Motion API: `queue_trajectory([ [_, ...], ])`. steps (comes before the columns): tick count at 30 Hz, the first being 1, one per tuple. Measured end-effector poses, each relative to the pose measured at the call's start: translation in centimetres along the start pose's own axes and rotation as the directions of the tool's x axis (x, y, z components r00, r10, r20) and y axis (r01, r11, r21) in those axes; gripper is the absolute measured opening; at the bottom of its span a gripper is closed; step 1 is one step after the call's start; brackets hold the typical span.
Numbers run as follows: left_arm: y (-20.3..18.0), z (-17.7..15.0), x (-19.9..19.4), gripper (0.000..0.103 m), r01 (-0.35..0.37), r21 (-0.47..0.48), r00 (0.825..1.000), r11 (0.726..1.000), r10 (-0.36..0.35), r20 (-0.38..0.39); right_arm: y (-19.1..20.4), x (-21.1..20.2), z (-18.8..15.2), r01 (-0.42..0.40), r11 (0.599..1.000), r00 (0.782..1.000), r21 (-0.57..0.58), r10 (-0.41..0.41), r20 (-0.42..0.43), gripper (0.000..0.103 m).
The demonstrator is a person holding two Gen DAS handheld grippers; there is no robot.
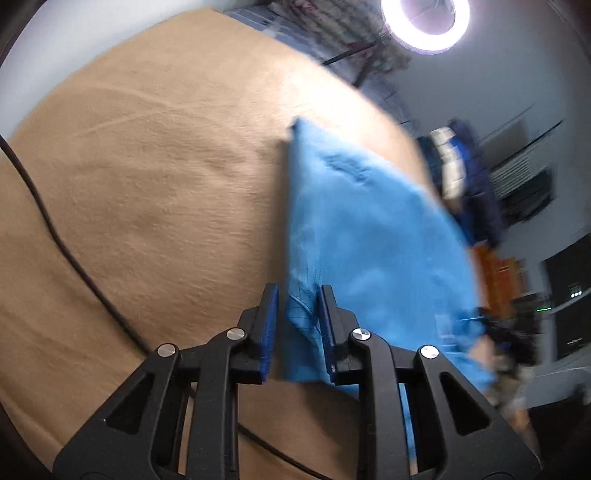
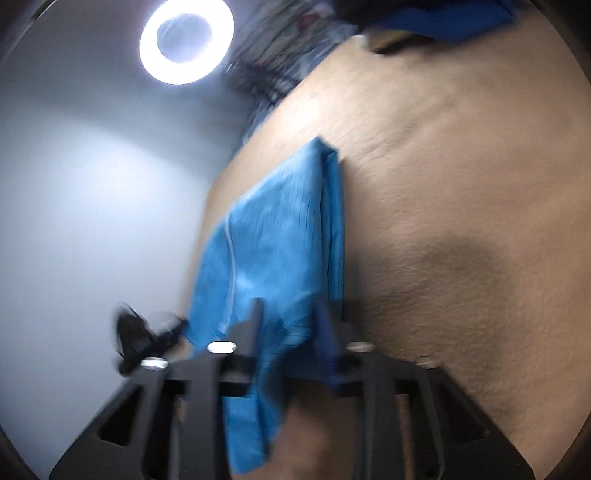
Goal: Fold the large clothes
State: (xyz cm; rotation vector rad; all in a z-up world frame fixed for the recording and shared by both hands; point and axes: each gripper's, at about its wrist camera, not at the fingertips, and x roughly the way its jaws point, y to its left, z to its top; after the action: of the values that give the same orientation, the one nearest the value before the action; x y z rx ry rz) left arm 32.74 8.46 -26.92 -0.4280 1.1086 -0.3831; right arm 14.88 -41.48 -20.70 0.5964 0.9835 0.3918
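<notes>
A blue garment (image 1: 369, 229), folded into a long panel, lies on a tan blanket (image 1: 147, 184) and rises toward me at its near end. My left gripper (image 1: 299, 319) is shut on a bunched near corner of it, and a flap hangs down behind the fingers. In the right wrist view the same garment (image 2: 277, 236) runs from a far corner on the blanket (image 2: 461, 221) up to my right gripper (image 2: 288, 321). That gripper is shut on the other near corner, with cloth draping below. Both views are motion-blurred.
A black cable (image 1: 74, 258) snakes over the blanket at the left. A ring light (image 1: 424, 22) (image 2: 186, 40) glows beyond the far edge. Stacked clothes (image 1: 454, 166) and dark furniture stand at the right. More blue cloth (image 2: 443, 18) lies far off.
</notes>
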Motion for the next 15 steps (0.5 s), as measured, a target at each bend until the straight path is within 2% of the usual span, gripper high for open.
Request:
queue_trajectory([
  [2,0.0,-0.3,0.5,0.021,-0.035,0.019,0.999,0.999,0.035,0.003,0.9,1.5,-0.2,0.154,0.983,0.987,-0.099,-0.158,-0.04,0.012],
  [4,-0.4,-0.6,-0.5,0.021,-0.047,0.033,0.998,0.998,0.046,0.037,1.1,1.9,-0.3,0.19,0.974,0.979,-0.121,-0.198,-0.056,0.012],
  [6,-1.0,-1.1,-2.4,0.021,-0.074,0.074,0.994,0.995,0.067,0.087,2.2,0.7,-0.2,0.226,0.961,0.972,-0.162,-0.233,-0.026,0.013],
  [8,-1.6,-1.9,-4.3,0.021,-0.041,0.099,0.993,0.994,0.03,0.11,4.1,-1.2,-0.5,0.273,0.932,0.961,-0.238,-0.273,0.031,0.013],
  [9,-2.0,-2.8,-5.5,0.021,-0.001,0.116,0.994,0.993,-0.012,0.111,5.2,-2.1,-0.8,0.276,0.919,0.961,-0.282,-0.272,0.052,0.013],
  [11,-2.9,-4.6,-7.1,0.021,0.066,0.159,0.992,0.985,-0.082,0.095,7.8,-3.9,-1.9,0.228,0.896,0.973,-0.381,-0.221,0.064,0.013],
  [13,-4.0,-6.5,-7.9,0.021,0.1,0.204,0.991,0.974,-0.116,0.069,9.5,-4.4,-2.8,0.172,0.879,0.984,-0.444,-0.175,0.035,0.013],
  [15,-5.2,-8.4,-8.1,0.021,0.132,0.242,0.989,0.961,-0.145,0.034,11.5,-4.0,-4.0,0.085,0.859,0.992,-0.505,-0.12,-0.037,0.013],
])
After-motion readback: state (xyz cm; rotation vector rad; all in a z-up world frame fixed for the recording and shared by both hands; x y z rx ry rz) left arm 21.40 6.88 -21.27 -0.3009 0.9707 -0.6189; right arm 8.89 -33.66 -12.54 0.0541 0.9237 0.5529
